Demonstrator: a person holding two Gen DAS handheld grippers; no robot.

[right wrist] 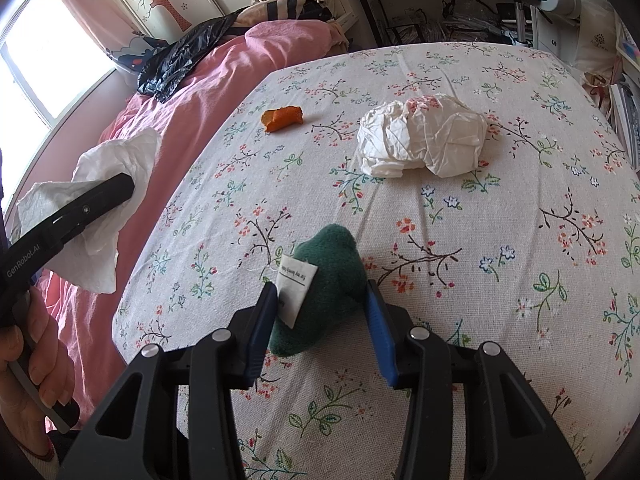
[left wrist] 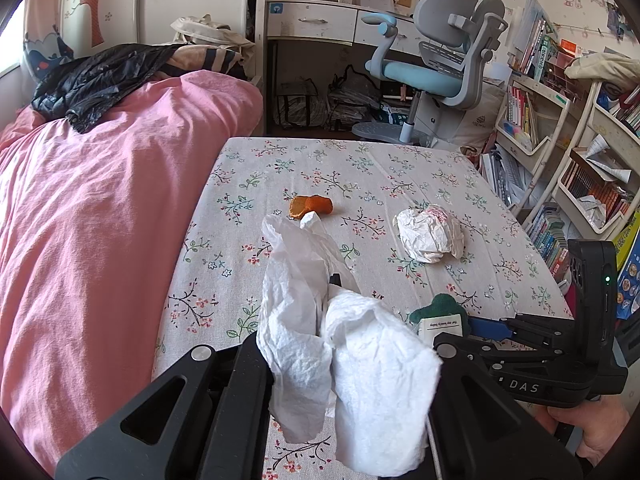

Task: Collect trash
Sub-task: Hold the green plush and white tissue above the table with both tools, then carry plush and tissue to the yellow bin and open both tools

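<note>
Closest to our left lens hangs the white tissue, pinched in the fully closed left gripper, its loose folds drooping over the jaws. Working down in size, we take the floral bedsheet first, with the pink duvet along its left side and a black plastic bag lying on that duvet at the far end. Next comes the crumpled white paper wad, well out ahead of both tools but more in line with our right one. Our right gripper stands part-open around a green plush piece with a sewn white label; whether the blue pads actually press it we cannot tell. Smallest is the orange peel, lying with its long axis across our view, straight ahead of the tissue and nearer our left tool. We judge both hands must empty before reaching for it.
</note>
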